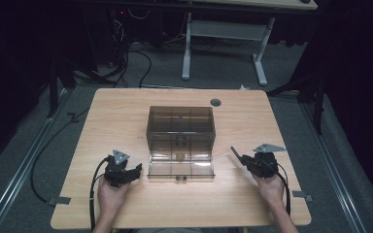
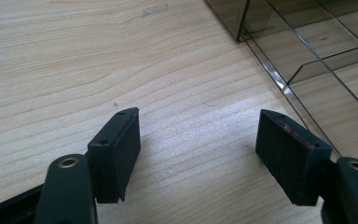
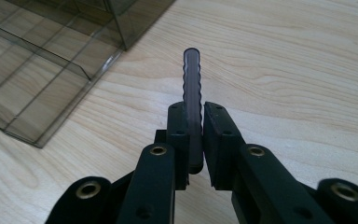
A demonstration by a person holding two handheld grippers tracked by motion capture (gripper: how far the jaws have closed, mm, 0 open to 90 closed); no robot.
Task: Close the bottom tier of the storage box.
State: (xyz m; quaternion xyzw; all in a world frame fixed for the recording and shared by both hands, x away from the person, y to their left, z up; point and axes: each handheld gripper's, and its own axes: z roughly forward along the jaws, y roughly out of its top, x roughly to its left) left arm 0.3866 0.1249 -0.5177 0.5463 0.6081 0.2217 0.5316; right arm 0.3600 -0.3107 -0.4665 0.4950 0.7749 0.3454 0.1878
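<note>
Left tool hangs wide open over bare desk, holding nothing. The smoky divided box sits mid-desk, lid flipped open. Right tool is clamped on a thin wavy-edged divider strip (looks like step one's done). Next, I'd guess, line it up with a box slot.

Smoky translucent box; dark wavy-edged strip; pale woodgrain table.

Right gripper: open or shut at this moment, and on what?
Shut. The right gripper has both pads pressed on a dark wavy-edged strip that sticks out ahead, above the wooden table.
</note>
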